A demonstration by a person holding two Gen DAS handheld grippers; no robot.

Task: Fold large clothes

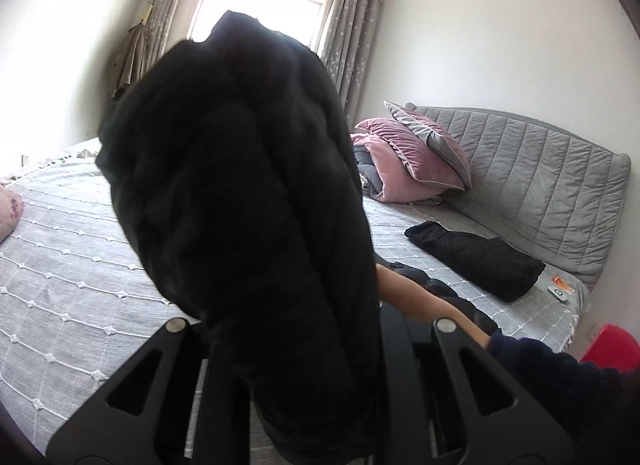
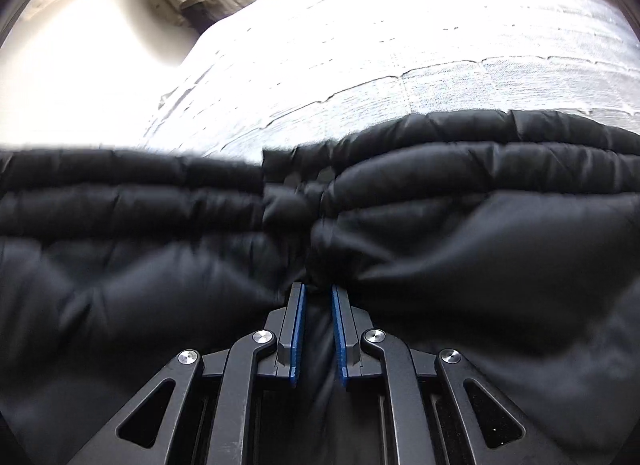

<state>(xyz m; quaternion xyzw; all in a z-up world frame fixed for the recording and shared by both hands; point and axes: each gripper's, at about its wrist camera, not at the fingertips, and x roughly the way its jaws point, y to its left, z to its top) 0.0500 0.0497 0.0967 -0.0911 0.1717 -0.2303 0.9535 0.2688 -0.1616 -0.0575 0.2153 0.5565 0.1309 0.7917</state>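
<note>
Left gripper: you are pinching the black quilted jacket, lifting it above the grey bedspread | Right gripper: you are pinching its bunched hem | Advice: be keeping both pinches firm, lowering both ends evenly.

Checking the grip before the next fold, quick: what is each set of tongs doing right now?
Left tongs: shut on the black puffer jacket, which is lifted.
Right tongs: shut on a pinch of the same jacket.
</note>
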